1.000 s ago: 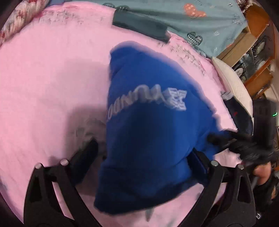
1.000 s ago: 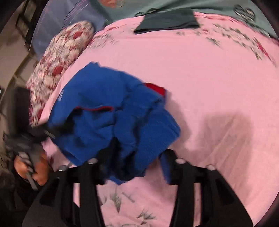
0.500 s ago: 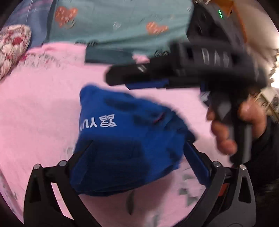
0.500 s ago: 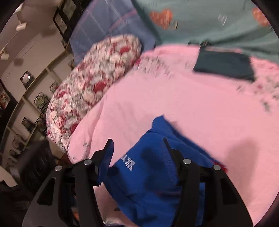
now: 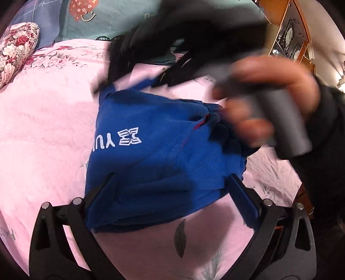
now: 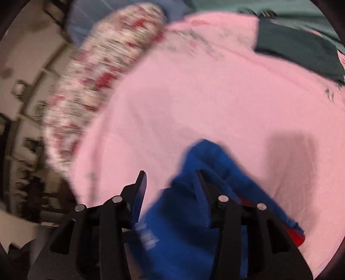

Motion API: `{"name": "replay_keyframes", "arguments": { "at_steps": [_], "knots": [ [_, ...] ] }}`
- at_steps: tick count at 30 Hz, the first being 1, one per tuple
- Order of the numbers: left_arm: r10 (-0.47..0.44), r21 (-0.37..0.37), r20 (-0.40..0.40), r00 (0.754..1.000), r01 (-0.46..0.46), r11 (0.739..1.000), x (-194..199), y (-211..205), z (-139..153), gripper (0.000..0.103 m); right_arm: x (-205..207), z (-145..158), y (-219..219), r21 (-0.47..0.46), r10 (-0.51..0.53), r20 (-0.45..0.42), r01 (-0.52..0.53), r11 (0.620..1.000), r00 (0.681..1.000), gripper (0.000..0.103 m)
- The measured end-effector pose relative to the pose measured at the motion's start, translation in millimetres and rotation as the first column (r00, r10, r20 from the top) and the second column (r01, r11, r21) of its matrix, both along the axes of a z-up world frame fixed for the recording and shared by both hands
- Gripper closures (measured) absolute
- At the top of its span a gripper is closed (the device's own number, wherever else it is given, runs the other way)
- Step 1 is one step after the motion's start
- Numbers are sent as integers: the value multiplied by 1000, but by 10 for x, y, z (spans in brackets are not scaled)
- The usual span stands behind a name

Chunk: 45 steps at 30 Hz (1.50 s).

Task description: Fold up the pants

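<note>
One blue pants (image 5: 155, 155), two pillows (image 5: 15, 49)

Pink floral bedsheet (image 5: 43, 129) covering the bed; red-flowered pillow (image 5: 15, 49) lying at 10 o'clock, dark folded cloth (image 6: 297, 51) at 1, wooden shelf (image 5: 291, 41) standing at 2.

Royal blue is recorded for the pants (image 5: 155, 155), with white lettering, a thin red seam line and, in the right wrist view, a red panel at the edge (image 6: 298, 237). Pink is noted for the bedsheet (image 5: 47, 129), printed with grey-green leaf and floral sprigs; a red-and-cream rose print is carried by the bolster pillow (image 5: 15, 49), and teal with orange heart and smiley motifs by the blanket (image 5: 107, 19). Black frames with blue finger pads are listed for the left gripper (image 5: 172, 189) and the right gripper (image 6: 171, 183); dark teal-grey is shown by a folded garment (image 6: 297, 53).
</note>
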State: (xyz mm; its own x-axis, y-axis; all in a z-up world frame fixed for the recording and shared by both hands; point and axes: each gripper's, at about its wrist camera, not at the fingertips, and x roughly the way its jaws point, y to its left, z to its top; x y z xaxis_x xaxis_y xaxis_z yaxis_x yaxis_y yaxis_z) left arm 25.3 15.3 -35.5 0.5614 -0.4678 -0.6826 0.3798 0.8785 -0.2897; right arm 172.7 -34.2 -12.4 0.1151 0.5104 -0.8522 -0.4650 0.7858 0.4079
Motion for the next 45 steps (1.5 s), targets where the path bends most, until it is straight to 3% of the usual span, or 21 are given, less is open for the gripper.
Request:
{"name": "replay_keyframes", "arguments": {
  "at_steps": [1,3,6,9,11,13,17,19,21,24,25,26,27,28,30,33,36,38,40,42,45],
  "knots": [
    [-1,1,-5,1000,1,1000,14,-3,-10,2,106,-253,14,-56,-30,-32,29,998,999,60],
    [-3,-7,-18,1000,3,1000,51,14,-56,2,137,-329,47,-65,-16,-5,16,998,1000,60],
    [-12,-6,23,1000,12,1000,-2,10,47,2,49,-156,45,-61,-7,78,12,998,997,60],
    [-80,-53,64,995,84,995,-189,50,197,2,-52,261,-284,60,-86,162,77,995,983,58],
    [-154,-47,63,986,157,986,-248,-21,230,2,-146,517,-505,213,-98,138,67,975,986,56],
    [-177,-27,38,984,178,984,-246,-80,154,2,-194,582,-494,294,-27,63,7,956,998,55],
    [-141,-111,-34,989,136,984,-59,-3,5,2,-163,218,-136,258,73,-91,-48,965,993,54],
    [-145,-121,-49,988,138,983,-124,-9,-49,2,-87,-73,-38,177,38,-122,-16,984,992,66],
    [-145,-109,-58,988,138,984,-103,-31,-79,2,13,-261,-36,82,-16,-69,22,996,997,103],
    [-147,-104,-65,987,139,985,-121,-47,-101,2,127,-457,-198,124,-79,-120,94,988,990,103],
    [-151,-100,-54,987,145,984,-134,-49,-76,2,79,-369,-219,139,-67,-87,78,987,994,100],
    [-155,-92,-44,987,150,984,-160,-11,-35,2,22,-247,-268,152,-50,-51,57,987,997,89],
    [-162,-88,-30,986,159,983,-215,51,-11,2,-46,-101,-314,165,-47,-6,47,985,999,71],
    [-170,-89,-7,985,169,982,-246,72,54,2,-129,83,-429,186,-57,45,48,981,997,61],
    [-171,-105,67,983,178,978,-338,142,245,2,-278,388,-746,221,-106,122,77,972,987,35],
    [-103,-148,107,989,118,982,-337,425,409,2,-570,652,-1332,223,-210,187,167,960,959,11],
    [9,-253,-3,1000,-9,967,8,842,353,2,-866,520,-1858,196,-323,150,292,936,934,9],
    [65,-331,-135,989,-106,938,314,1086,156,2,-1010,287,-2036,192,-378,82,358,914,922,9],
    [98,-334,-216,971,-167,928,531,1144,2,2,-1113,-29,-2146,214,-406,-33,404,890,913,9],
    [72,-356,-269,960,-168,919,707,1082,-114,2,-1151,-239,-2098,235,-382,-96,394,889,919,9],
    [24,-375,-315,949,-148,915,786,877,-245,2,-1128,-331,-1866,319,-331,-111,349,881,937,8]
  ]
}}
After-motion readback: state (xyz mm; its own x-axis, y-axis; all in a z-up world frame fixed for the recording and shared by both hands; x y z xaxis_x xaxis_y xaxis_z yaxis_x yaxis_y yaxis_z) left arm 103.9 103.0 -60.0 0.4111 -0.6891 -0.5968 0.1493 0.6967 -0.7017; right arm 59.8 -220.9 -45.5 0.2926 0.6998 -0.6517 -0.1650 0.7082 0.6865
